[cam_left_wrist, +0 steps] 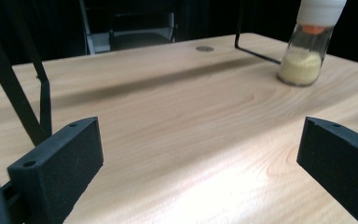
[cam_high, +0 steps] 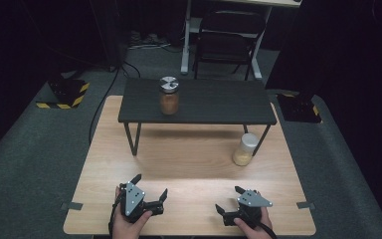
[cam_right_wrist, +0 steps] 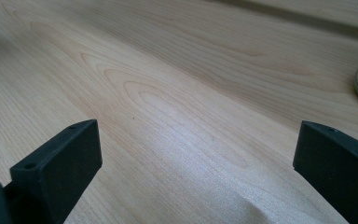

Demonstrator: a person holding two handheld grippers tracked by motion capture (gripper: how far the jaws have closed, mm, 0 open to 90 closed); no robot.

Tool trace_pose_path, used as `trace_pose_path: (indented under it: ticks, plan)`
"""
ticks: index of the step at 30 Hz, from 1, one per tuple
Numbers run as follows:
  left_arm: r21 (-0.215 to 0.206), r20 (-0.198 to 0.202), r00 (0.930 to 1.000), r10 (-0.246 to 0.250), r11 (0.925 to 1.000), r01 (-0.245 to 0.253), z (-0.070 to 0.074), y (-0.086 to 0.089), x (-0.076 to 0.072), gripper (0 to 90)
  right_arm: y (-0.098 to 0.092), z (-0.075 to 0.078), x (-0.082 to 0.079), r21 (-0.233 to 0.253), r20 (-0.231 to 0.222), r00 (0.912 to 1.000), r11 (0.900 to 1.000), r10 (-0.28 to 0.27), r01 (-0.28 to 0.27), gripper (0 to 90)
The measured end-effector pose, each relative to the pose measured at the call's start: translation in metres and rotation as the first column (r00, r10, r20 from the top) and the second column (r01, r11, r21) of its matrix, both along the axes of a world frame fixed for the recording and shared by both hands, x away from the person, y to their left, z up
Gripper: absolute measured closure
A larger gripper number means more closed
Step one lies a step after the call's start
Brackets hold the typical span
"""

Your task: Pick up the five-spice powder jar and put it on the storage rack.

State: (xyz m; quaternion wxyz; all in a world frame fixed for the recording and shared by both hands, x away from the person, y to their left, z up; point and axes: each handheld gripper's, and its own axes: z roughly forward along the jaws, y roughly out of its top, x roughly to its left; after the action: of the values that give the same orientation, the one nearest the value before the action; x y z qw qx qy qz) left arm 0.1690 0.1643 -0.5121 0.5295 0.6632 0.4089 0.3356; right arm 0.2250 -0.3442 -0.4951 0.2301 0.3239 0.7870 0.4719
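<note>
left gripper low on table, jaws spread (empty) | right gripper likewise, near white-capped jar

The high view looks forward and down on the whole wooden table from its near side; both gripper views sit low over the near tabletop, facing far and rightward; all three share the white-capped jar at far right.

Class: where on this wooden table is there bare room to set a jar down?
The wide strip between the tongs, left and right, and the black shelf is bare. It is tighter by the shelf's right leg, where the white-capped jar stands.
</note>
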Motion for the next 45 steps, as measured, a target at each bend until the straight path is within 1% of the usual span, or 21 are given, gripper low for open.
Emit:
trace_pose_path:
  ticks: [5, 10, 13, 17, 21, 28, 32, 35, 40, 45]
  plan:
    - [0.02, -0.033, 0.9994, -0.002, 0.9998, 0.003, -0.003, 0.001, -0.001, 0.5, 0.001, 0.0, 0.0, -0.002, 0.005, 1.0, 1.0, 0.001, -0.001, 0.5]
    - [0.045, -0.048, 0.9988, -0.01, 0.9989, 0.013, -0.006, 0.002, -0.002, 0.5, 0.001, 0.0, 0.0, -0.004, 0.003, 1.0, 1.0, 0.0, 0.0, 0.5]
    - [0.057, -0.062, 0.998, -0.013, 0.9983, 0.016, -0.007, 0.003, -0.001, 0.5, 0.002, 0.0, -0.001, -0.004, 0.003, 1.0, 1.0, -0.002, 0.002, 0.5]
    - [0.066, -0.071, 0.9973, -0.018, 0.9976, 0.023, -0.009, 0.004, 0.0, 0.5, 0.003, 0.0, -0.001, -0.008, 0.005, 1.0, 1.0, -0.003, 0.003, 0.5]
    - [0.084, -0.065, 0.9976, -0.021, 0.9961, 0.027, -0.012, 0.004, 0.0, 0.5, 0.004, 0.0, -0.001, -0.011, 0.005, 1.0, 1.0, -0.002, 0.002, 0.4]
    - [0.103, -0.063, 0.9976, -0.027, 0.9942, 0.033, -0.011, 0.003, -0.001, 0.5, 0.006, 0.0, -0.003, -0.014, 0.009, 0.9999, 1.0, -0.005, 0.006, 0.4]
    - [0.126, -0.065, 0.9974, -0.03, 0.9913, 0.038, -0.01, 0.0, 0.0, 0.5, 0.007, 0.0, -0.004, -0.018, 0.008, 0.9999, 1.0, -0.01, 0.01, 0.5]
    - [0.123, -0.063, 0.9972, -0.04, 0.9913, 0.048, -0.01, 0.002, 0.0, 0.5, 0.009, 0.001, -0.003, -0.023, 0.007, 0.9999, 1.0, -0.01, 0.01, 0.4]
    - [0.094, -0.075, 0.9966, -0.034, 0.9947, 0.041, -0.01, 0.004, 0.001, 0.5, 0.008, 0.001, -0.002, -0.018, 0.001, 0.9999, 1.0, -0.01, 0.01, 0.5]
    - [0.101, -0.072, 0.9967, -0.037, 0.994, 0.044, -0.01, 0.004, 0.001, 0.5, 0.008, 0.001, -0.002, -0.017, 0.001, 0.9999, 1.0, -0.01, 0.01, 0.5]
